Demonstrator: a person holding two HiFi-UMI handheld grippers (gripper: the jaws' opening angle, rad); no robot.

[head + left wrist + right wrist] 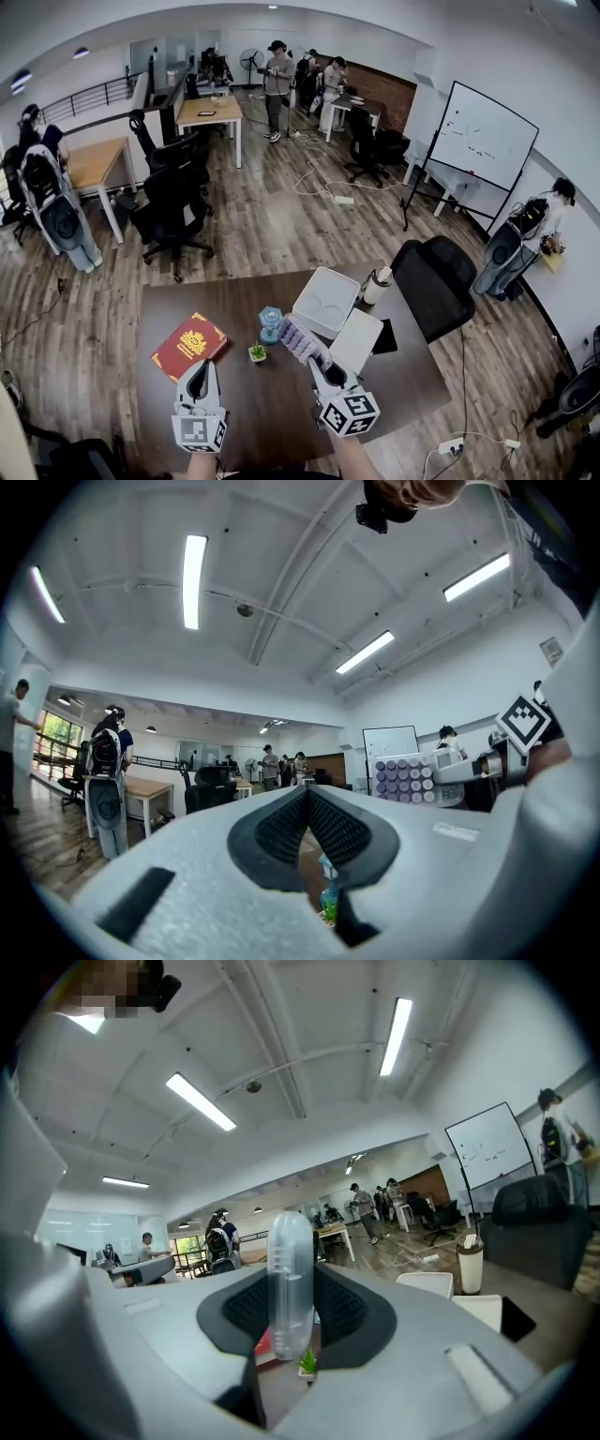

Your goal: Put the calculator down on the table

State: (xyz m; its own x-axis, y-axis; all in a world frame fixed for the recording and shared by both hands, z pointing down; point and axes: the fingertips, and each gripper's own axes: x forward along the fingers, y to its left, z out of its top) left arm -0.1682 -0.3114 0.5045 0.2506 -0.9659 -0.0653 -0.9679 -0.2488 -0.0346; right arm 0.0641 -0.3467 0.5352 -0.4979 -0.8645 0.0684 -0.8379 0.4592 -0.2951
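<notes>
**Calculator aloft beside the potted plant: little room to land**

The calculator (302,339) is pinched in the right hand-held gripper (317,360), whose jaws are clamped on its thin edges. It hangs tilted just right of the small potted plant (257,352) and appears to be off the surface (253,417).

Let go from here, it would likely drop and tip onto its keys. Swung left on the way down, it could topple the plant or the blue figure (270,324) just behind the plant.

Right of the plant, a white box (356,339) and a white tray (327,300) hem in the landing spot, with a cup (377,285) beyond them. A red book (189,345) lies left of the plant.

The left hand-held gripper (200,368), jaws together and empty, hovers near the plant's left, clear of the path.
</notes>
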